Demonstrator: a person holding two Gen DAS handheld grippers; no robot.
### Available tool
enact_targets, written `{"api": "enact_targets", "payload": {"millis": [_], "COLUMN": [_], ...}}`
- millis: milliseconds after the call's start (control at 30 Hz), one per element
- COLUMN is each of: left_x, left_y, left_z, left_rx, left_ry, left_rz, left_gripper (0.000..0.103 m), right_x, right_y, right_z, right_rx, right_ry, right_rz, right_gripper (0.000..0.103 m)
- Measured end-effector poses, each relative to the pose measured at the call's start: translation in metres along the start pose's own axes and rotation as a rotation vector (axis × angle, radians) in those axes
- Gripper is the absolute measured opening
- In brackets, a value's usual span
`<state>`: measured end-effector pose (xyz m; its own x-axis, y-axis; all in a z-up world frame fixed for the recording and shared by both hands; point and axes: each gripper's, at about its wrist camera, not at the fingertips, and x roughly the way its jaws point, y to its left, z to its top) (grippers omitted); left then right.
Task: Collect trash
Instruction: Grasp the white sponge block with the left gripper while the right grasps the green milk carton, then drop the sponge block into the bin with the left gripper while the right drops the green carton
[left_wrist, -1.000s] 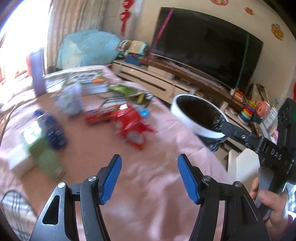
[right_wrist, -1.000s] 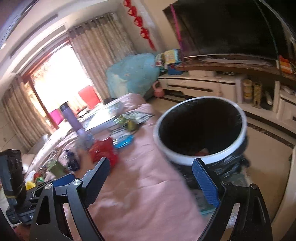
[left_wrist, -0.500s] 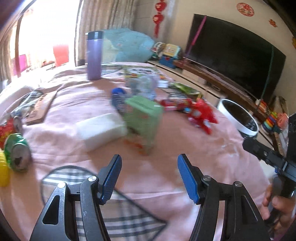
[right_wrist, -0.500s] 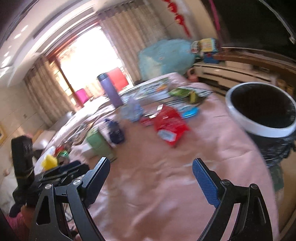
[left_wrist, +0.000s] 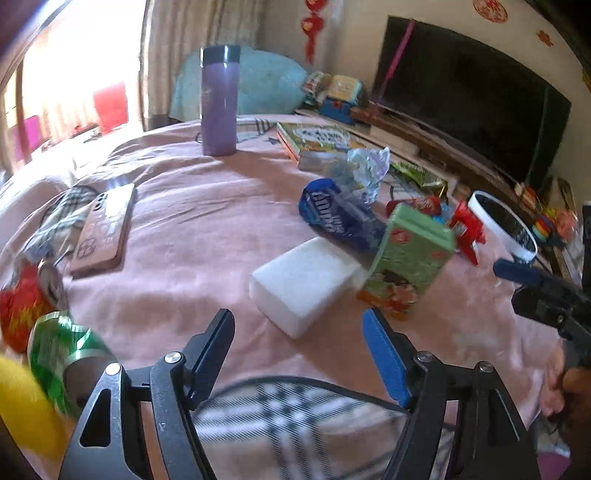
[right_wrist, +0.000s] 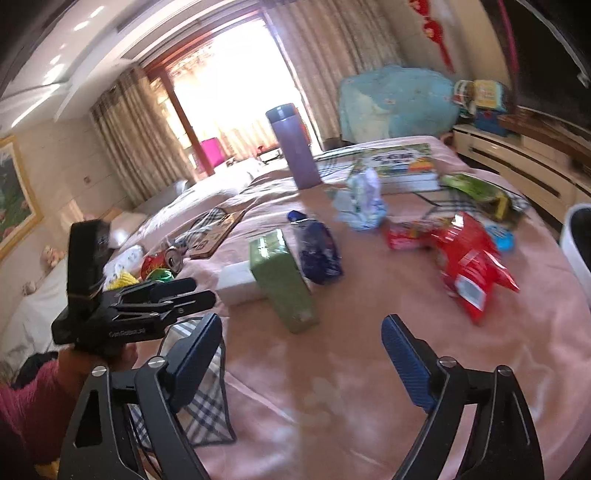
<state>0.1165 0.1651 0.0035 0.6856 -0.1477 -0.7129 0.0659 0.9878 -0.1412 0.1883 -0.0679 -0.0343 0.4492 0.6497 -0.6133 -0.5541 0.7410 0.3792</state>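
Trash lies on a pink tablecloth. A green carton stands tilted beside a white foam block; both show in the right wrist view, the carton and the block. A blue wrapper, a crumpled clear wrapper and a red snack bag lie farther off. A green can and a red can lie at the left. My left gripper is open and empty, just short of the foam block. My right gripper is open and empty before the carton. The white-rimmed bin stands beyond the table's right edge.
A purple flask stands at the back. A phone in a pink case lies at the left. Books lie at the back right. A checked cloth lies under my left gripper. A TV fills the right wall.
Both grippers have swung left, away from the bin toward the trash on the table. The carton and foam block are now close ahead. Both stay open and empty.
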Motion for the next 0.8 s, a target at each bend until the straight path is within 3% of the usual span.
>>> {"api": "enact_targets", "payload": {"millis": [267, 433, 500, 533, 667, 800], "left_x": [0.037, 0.053, 0.059, 0.063, 0.073, 0.068], "left_y": [0.013, 0.011, 0.007, 0.006, -0.002, -0.009], "left_z": [0.017, 0.026, 0.027, 0.027, 0.028, 0.026], "left_rx": [0.171, 0.187, 0.204, 0.209, 0.198, 0.145], "left_ry": [0.063, 0.079, 0.084, 0.088, 0.098, 0.078], "left_rz": [-0.053, -0.078, -0.081, -0.076, -0.073, -0.070], "left_gripper": [0.072, 0.072, 0.072, 0.072, 0.059, 0.056], "right_x": [0.047, 0.071, 0.076, 0.077, 0.068, 0.045], "right_y": [0.014, 0.013, 0.012, 0.010, 0.001, -0.006], "right_z": [0.016, 0.022, 0.022, 0.022, 0.019, 0.014], "right_rx": [-0.056, -0.049, -0.042, -0.034, 0.006, 0.027], "right_ry": [0.056, 0.086, 0.094, 0.100, 0.086, 0.057], "right_rz": [0.009, 0.016, 0.009, 0.007, 0.001, -0.005], "right_gripper": [0.076, 0.064, 0.045, 0.040, 0.036, 0.035]}}
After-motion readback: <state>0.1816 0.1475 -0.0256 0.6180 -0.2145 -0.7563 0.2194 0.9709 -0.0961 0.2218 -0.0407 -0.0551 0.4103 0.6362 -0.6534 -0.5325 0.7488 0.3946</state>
